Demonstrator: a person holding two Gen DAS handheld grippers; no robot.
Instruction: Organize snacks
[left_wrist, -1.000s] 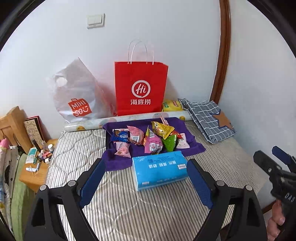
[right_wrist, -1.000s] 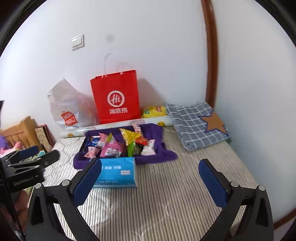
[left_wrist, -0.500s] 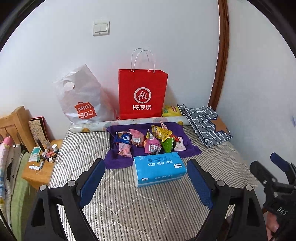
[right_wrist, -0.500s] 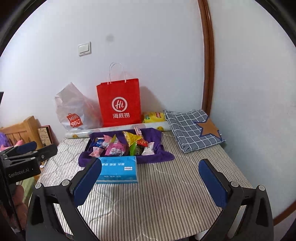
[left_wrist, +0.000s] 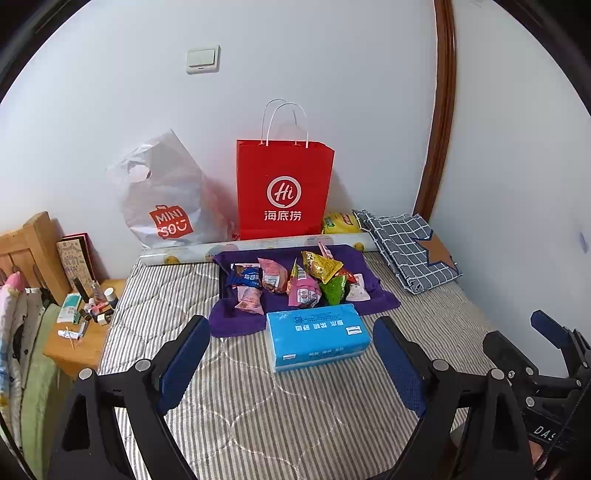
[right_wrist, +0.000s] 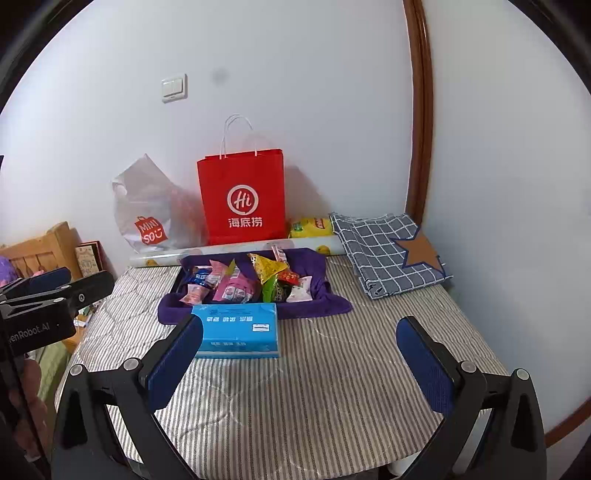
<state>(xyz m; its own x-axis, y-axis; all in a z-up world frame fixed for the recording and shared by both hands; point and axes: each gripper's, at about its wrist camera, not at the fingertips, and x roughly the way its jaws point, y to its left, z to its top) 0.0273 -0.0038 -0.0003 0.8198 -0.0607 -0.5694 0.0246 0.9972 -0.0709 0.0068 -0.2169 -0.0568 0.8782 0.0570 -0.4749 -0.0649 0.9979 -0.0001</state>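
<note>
At the far left, beside the striped quilted mattress (left_wrist: 295, 406), a low wooden bedside table (left_wrist: 79, 345) crowded with small cosmetic bottles and tubes is seen. Against the white wall, a white plastic carrier bag with an orange MINISO logo (left_wrist: 168, 195) is propped, and just to its right a red paper carrier bag with white cord handles (left_wrist: 284, 188) stands upright. In front of both bags, a long printed paper roll (left_wrist: 258, 247) is laid across the mattress. Just in front of the roll, a dark tray draped with a purple cloth (left_wrist: 373, 291) is placed, and the snacks are gathered in it: a blue wrapped packet (left_wrist: 245, 277) at the left, pink packets (left_wrist: 304, 290) in the middle, a yellow packet (left_wrist: 321, 264) and a green one (left_wrist: 334, 290) toward the right. A light blue soft pack of tissues (left_wrist: 317, 336) lies touching the front edge of the cloth. Behind the tray's right corner, a yellow packet (left_wrist: 341, 222) rests by the wall, and further right a folded grey checked cloth with a brown star patch (left_wrist: 410, 247) is spread. The left gripper (left_wrist: 291, 363) is held above the mattress with its blue-padded jaws wide apart around nothing, the tissue pack seen between them further off. The right gripper (right_wrist: 299, 360) is likewise held with jaws wide apart and nothing gripped.
</note>
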